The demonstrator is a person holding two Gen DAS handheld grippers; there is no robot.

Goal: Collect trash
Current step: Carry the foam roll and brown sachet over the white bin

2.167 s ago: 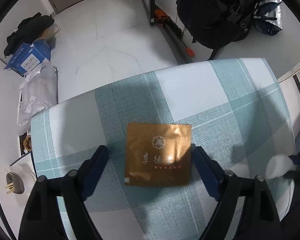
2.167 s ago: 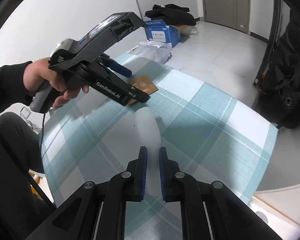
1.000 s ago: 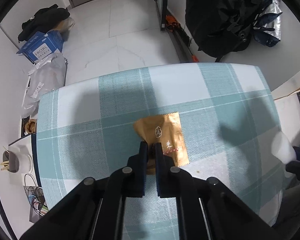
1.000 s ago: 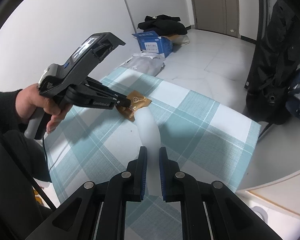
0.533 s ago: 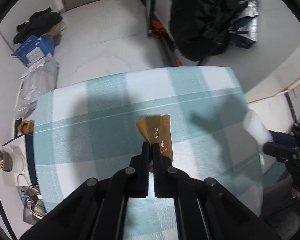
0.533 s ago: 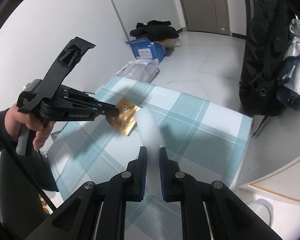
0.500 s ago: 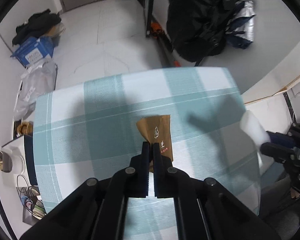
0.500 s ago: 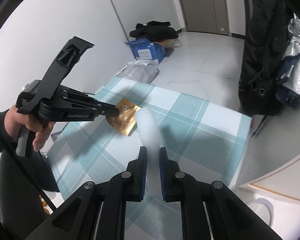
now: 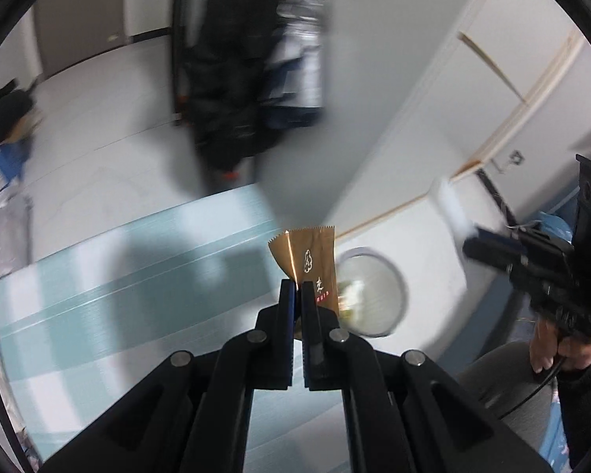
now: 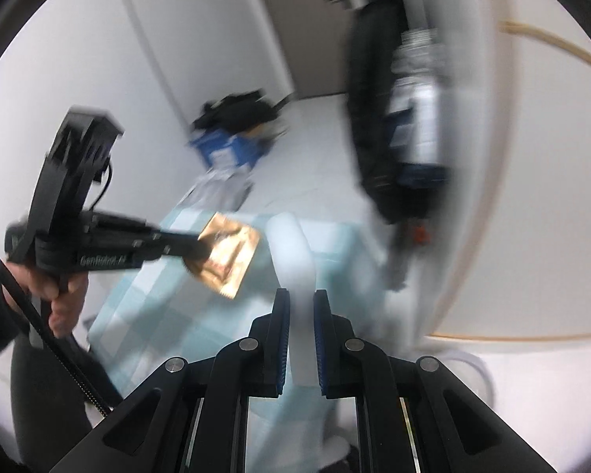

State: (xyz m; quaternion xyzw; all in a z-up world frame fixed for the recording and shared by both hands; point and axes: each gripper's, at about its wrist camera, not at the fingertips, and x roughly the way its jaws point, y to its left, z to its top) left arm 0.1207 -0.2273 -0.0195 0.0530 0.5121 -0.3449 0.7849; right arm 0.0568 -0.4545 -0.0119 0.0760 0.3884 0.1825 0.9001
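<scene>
My left gripper (image 9: pixel 298 287) is clamped on the gold wrapper (image 9: pixel 309 257), and I've got it up in the air, off the checked tablecloth (image 9: pixel 110 276). The wrapper is a flat foil packet, shiny copper-gold, with a saw-toothed top edge, a small white emblem and a line of red print near the bottom. A bright crease runs down its left side where the jaws pinch it. From the right wrist view the same wrapper (image 10: pixel 227 253) hangs out past the left gripper's (image 10: pixel 193 250) tips, tilted, catching light.

My right gripper (image 10: pixel 301 303) is closed on a white wad of tissue (image 10: pixel 293 260), a soft pale lump standing up between the 2 blue-padded fingers (image 10: pixel 281 339). In the left view that tissue (image 9: pixel 451 213) is a blur at the tip of the right gripper (image 9: pixel 472 242).

Below and just right of the wrapper sits a round bin (image 9: pixel 398 272) on the floor, with some scraps inside; everything there is smeared by motion blur. A dark bag (image 9: pixel 232 79) hangs beyond the table.
</scene>
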